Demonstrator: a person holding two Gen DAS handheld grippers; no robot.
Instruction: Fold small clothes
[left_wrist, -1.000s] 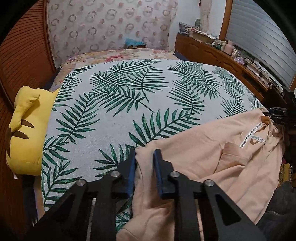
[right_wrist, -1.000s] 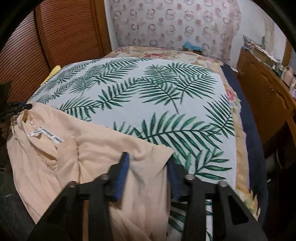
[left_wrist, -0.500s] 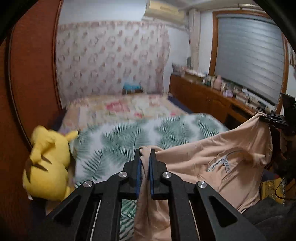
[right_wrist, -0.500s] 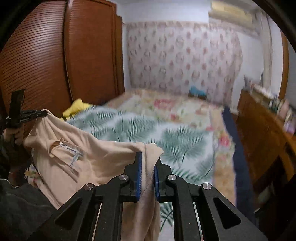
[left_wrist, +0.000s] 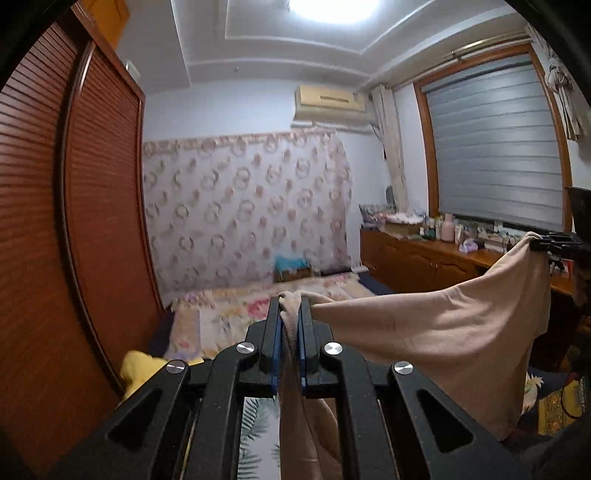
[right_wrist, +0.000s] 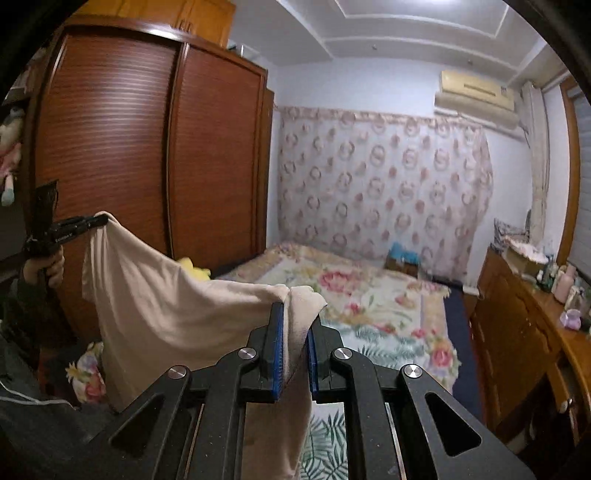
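A peach garment (left_wrist: 443, 332) hangs in the air, stretched between my two grippers above the bed. My left gripper (left_wrist: 290, 306) is shut on one corner of it, cloth bunched between the blue pads. My right gripper (right_wrist: 295, 314) is shut on the other corner of the garment (right_wrist: 166, 306). Each gripper shows in the other's view: the right one at the far right edge (left_wrist: 554, 242), the left one at the far left (right_wrist: 74, 225). The garment's lower part hangs down out of sight below the fingers.
The bed (right_wrist: 369, 295) with a floral sheet and a palm-leaf cover (right_wrist: 328, 435) lies below. A yellow plush toy (left_wrist: 144, 369) sits at the bed's left edge by the brown wardrobe (left_wrist: 74, 221). A cluttered wooden sideboard (left_wrist: 424, 258) runs along the right under the window.
Both grippers shut on the garment's corners and lifted it off the bed. The views tilted up from the bedcover to the room, and the garment now hangs stretched between them.
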